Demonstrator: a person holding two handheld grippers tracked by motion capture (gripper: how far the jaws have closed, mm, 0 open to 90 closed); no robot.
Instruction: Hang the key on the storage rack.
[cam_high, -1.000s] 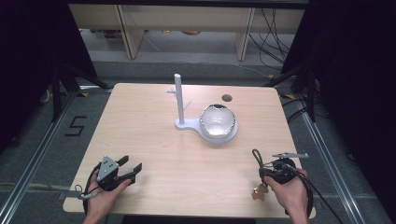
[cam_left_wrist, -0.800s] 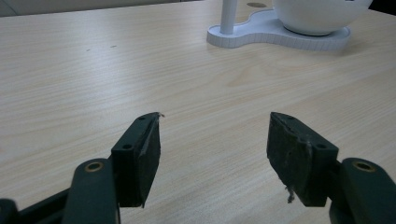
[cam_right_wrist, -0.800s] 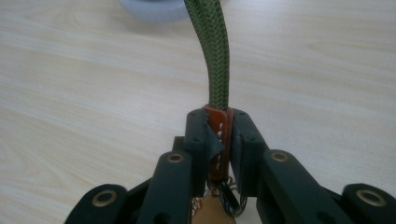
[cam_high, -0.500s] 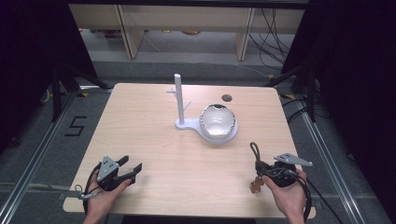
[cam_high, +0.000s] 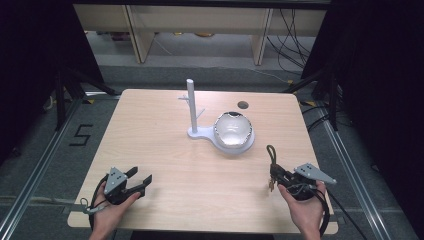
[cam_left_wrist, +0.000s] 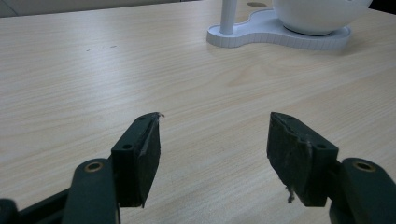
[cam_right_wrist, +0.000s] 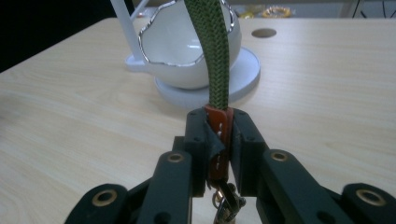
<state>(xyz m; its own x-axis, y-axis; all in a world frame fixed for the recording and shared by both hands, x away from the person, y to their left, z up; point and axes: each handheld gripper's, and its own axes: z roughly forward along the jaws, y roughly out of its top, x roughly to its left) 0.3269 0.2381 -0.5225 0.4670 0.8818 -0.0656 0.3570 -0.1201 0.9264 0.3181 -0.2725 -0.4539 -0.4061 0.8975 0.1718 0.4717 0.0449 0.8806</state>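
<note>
Shifted left since earlier, right gripper (cam_high: 274, 176) pinches strap (cam_right_wrist: 217, 70) (clasp end cut off); left gripper (cam_left_wrist: 215, 149) jaws spread.

Each gripper is black, with a grey three-cornered plate on top and a black cable. The left gripper (cam_left_wrist: 215, 154) has worn flat pads; the right gripper (cam_right_wrist: 219, 140) has small screws and brass rings.

Green strap (cam_right_wrist: 215, 51) runs off top edge; clasp (cam_right_wrist: 226, 205) cut off below.
</note>
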